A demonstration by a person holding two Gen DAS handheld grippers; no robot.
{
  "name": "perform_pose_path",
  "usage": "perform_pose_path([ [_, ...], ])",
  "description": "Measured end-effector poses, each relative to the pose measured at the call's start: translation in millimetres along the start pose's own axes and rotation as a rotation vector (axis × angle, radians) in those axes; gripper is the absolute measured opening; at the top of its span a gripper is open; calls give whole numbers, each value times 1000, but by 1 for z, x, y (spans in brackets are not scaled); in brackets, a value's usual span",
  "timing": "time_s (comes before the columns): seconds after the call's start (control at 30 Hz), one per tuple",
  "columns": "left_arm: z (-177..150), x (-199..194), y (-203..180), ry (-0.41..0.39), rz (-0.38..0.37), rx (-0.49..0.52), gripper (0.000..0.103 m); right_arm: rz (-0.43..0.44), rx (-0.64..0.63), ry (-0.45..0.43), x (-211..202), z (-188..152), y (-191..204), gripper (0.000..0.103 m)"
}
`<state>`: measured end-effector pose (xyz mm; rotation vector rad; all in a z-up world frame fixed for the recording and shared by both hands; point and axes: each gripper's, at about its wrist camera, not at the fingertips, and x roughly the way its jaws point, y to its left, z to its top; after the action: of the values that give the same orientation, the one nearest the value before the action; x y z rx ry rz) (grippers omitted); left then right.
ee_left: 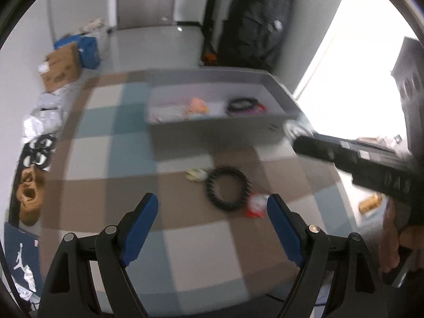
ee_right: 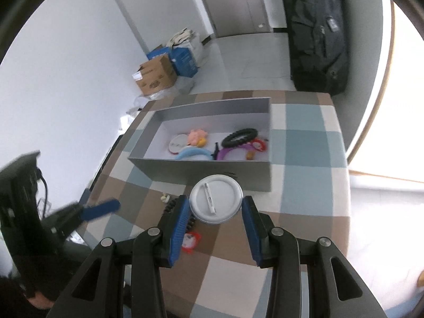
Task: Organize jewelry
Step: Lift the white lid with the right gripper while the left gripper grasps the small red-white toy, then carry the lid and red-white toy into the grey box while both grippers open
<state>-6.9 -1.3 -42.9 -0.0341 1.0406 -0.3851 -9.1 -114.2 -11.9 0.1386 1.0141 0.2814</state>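
My right gripper [ee_right: 216, 206] is shut on a round silver pin badge [ee_right: 216, 202], back side up, held above the table just in front of the grey box [ee_right: 201, 171]. The box holds several pieces: a black spiky ring [ee_right: 239, 137], a pink charm [ee_right: 197, 135], blue and purple bands. My left gripper [ee_left: 212, 206] is open and empty above the checkered tablecloth. Ahead of it lie a black spiky bracelet [ee_left: 228, 191], a red-white charm [ee_left: 256, 205] and a small yellowish piece [ee_left: 196, 175]. The right gripper [ee_left: 299, 132] shows at the box's right corner.
Checkered tablecloth [ee_left: 132, 153] covers the table. Cardboard and blue boxes [ee_right: 159, 75] sit on the floor by the wall. A black bag [ee_right: 318, 34] stands behind the table. Shoes [ee_left: 29, 193] lie on the floor at left.
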Motion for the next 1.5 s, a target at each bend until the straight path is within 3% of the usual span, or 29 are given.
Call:
perform_pose_path([
  [0.07, -5, 7, -10, 37, -32, 8, 80, -3, 9, -6, -4, -1, -4, 39],
  [0.1, -7, 10, -13, 53, -43, 12, 75, -4, 14, -8, -6, -1, -5, 39],
  [0.23, -12, 25, -25, 105, -29, 31, 68, -3, 26, -14, -10, -3, -9, 40],
  [0.63, -3, 40, -43, 97, 48, 21, 67, 2, 46, -22, -15, -4, -17, 40],
  [0.77, -3, 39, -50, 97, 100, 58, 47, 4, 46, -25, -16, -4, -18, 40],
  [0.9, -5, 35, -47, 95, 95, 77, 18, 3, 53, -27, -17, -3, -21, 40],
  [0.93, -6, 33, -45, 97, 77, 75, 15, 4, 55, -28, -17, -3, -21, 40],
  [1.2, -14, 27, -45, 120, 6, 72, 14, 11, 43, -34, -19, -2, -16, 40],
  [1.5, -9, 8, -35, 77, -31, 26, 14, 16, 45, -34, -17, 0, -14, 40],
])
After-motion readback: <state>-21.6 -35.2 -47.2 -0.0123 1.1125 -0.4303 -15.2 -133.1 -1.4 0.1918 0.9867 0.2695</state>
